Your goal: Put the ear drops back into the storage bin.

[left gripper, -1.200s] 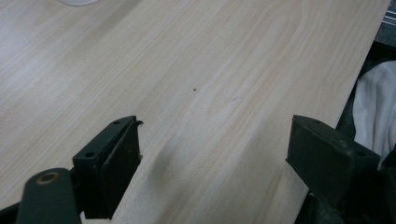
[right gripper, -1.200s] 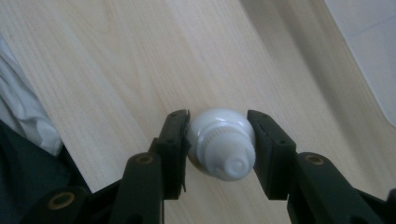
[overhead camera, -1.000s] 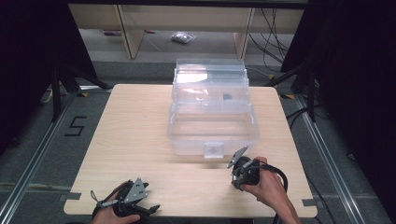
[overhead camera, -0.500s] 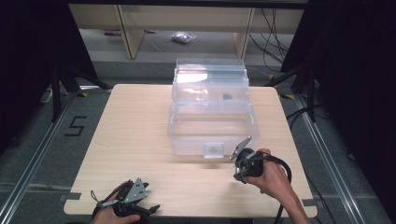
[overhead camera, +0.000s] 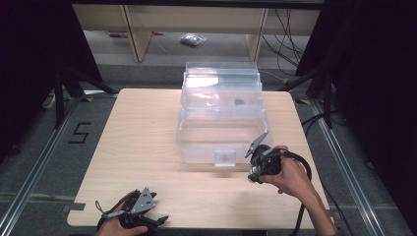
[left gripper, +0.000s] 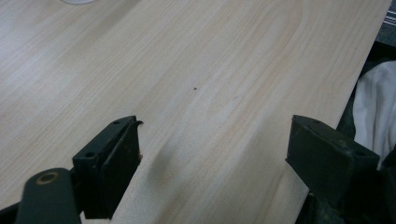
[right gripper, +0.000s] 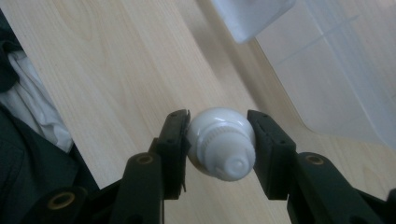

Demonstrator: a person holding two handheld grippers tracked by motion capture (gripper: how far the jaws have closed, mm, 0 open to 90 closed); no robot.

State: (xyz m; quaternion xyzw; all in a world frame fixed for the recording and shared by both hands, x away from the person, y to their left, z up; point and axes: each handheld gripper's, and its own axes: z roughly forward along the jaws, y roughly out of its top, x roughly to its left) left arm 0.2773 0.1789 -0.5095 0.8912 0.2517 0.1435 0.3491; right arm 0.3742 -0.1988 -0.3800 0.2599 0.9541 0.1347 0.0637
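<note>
From above, my left tool point(overhead camera: 140, 211) sits low at the near left edge of the pale wooden surface point(overhead camera: 142, 142), well apart from everything else. My right tool point(overhead camera: 263, 164) is held just beside the near right corner of the clear plastic storage box point(overhead camera: 221, 132), which stands mid-surface with a second clear tier point(overhead camera: 221, 86) stacked behind it. A small dark item lies inside the upper tier; I cannot tell what it is.

Along my left tool point(left gripper: 212, 158), the two black jaws stand wide apart with bare wood grain between them, released and grasping nothing.

Along my right tool point(right gripper: 218, 140), the jaws are clenched on a small white ribbed plastic cap-like piece point(right gripper: 222, 144), rounded at the far end, pinched on both sides above the wood. The clear box wall point(right gripper: 341, 79) lies near, up to the right.
</note>
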